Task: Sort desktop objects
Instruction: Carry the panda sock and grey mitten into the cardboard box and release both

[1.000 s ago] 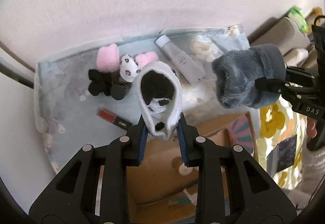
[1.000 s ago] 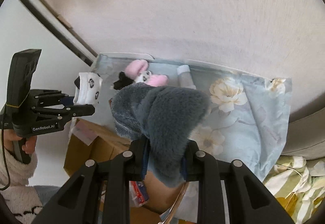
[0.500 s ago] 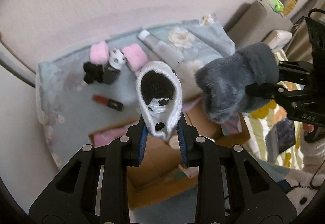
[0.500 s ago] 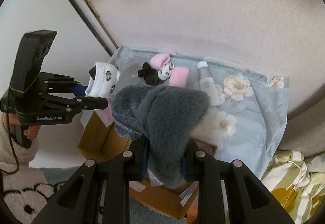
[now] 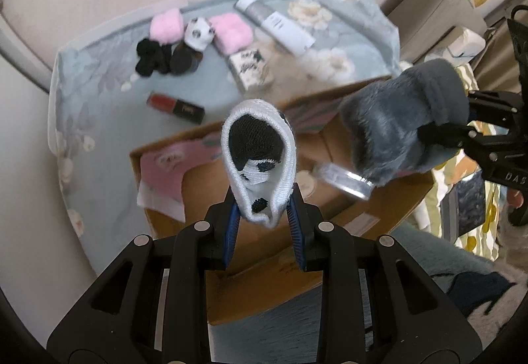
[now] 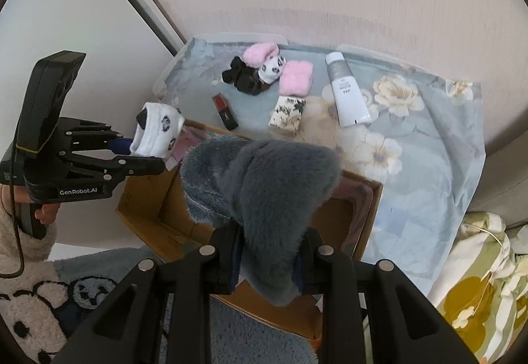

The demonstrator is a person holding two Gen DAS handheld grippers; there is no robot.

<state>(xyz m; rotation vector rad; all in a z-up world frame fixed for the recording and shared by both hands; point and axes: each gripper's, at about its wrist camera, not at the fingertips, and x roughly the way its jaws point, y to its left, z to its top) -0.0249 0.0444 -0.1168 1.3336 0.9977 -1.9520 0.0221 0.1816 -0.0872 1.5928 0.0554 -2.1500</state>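
Observation:
My left gripper (image 5: 262, 222) is shut on a white panda sock (image 5: 259, 163) and holds it above an open cardboard box (image 5: 250, 261). It also shows in the right wrist view (image 6: 132, 153) with the sock (image 6: 158, 130). My right gripper (image 6: 267, 268) is shut on a grey fluffy sock (image 6: 264, 196) above the same box (image 6: 151, 215); the grey sock shows at the right of the left wrist view (image 5: 402, 120). On the floral cloth (image 6: 412, 146) lie pink socks (image 6: 295, 78), a panda sock (image 6: 272, 67), black socks (image 6: 241, 77), a lipstick (image 6: 226, 111), a white tube (image 6: 346, 90) and a small patterned box (image 6: 287, 115).
A pink wall stands behind the table. A pink paper (image 5: 165, 172) and a clear round lid (image 5: 343, 181) lie in the box. A yellow-flowered fabric (image 6: 478, 298) lies at the right, a grey panda rug (image 6: 66, 298) under the box.
Both grippers have pulled back and up from the table with their socks and now hang over the cardboard box. The small patterned box has come into view.

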